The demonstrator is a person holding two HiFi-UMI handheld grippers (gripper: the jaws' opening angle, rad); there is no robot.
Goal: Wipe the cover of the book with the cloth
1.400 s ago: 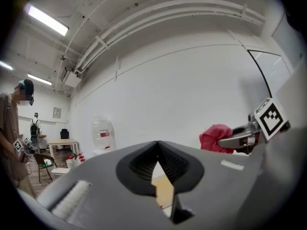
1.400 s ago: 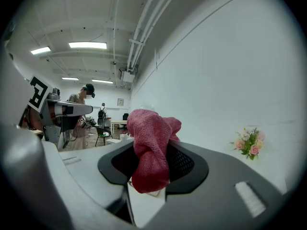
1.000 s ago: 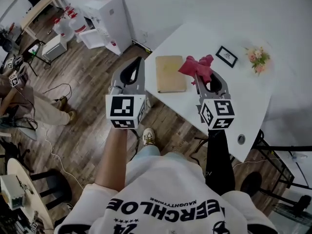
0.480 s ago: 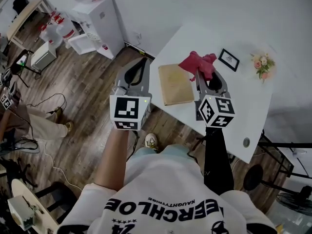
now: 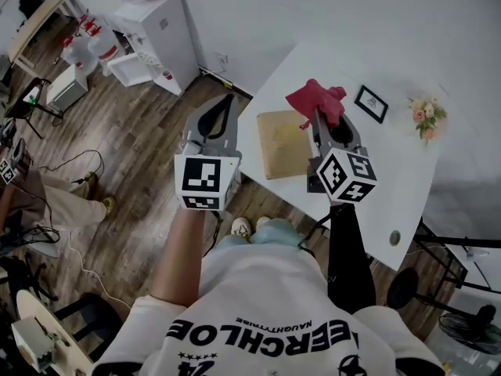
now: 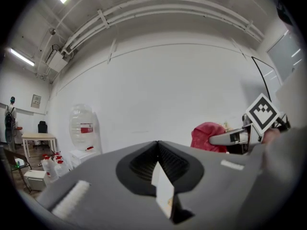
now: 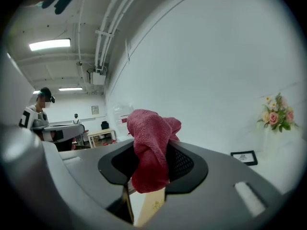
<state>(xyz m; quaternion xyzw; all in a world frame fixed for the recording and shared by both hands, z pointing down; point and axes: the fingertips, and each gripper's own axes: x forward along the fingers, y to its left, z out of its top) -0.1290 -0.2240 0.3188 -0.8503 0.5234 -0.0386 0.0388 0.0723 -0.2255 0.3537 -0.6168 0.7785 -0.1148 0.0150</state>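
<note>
The book (image 5: 282, 143) is lying flat at the table's (image 5: 391, 171) near edge, cover up and open to wiping. The cloth (image 5: 315, 98) is bunching out of the right gripper (image 5: 319, 118), whose jaws are clamping it above the book's far edge. The left gripper (image 5: 225, 104) is hovering beside the table with its jaws pressed together on nothing, probably free to steady the book.

Cloth (image 5: 317, 99) crimson, book (image 5: 282, 134) tan, surface (image 5: 391, 178) white. Left gripper (image 5: 228, 99), right gripper (image 5: 318, 115): grey, black-white square markers. Floor (image 5: 133, 178) brown woodgrain. Flowers (image 5: 427, 116) pink. Picture frame (image 5: 370, 103) black.
</note>
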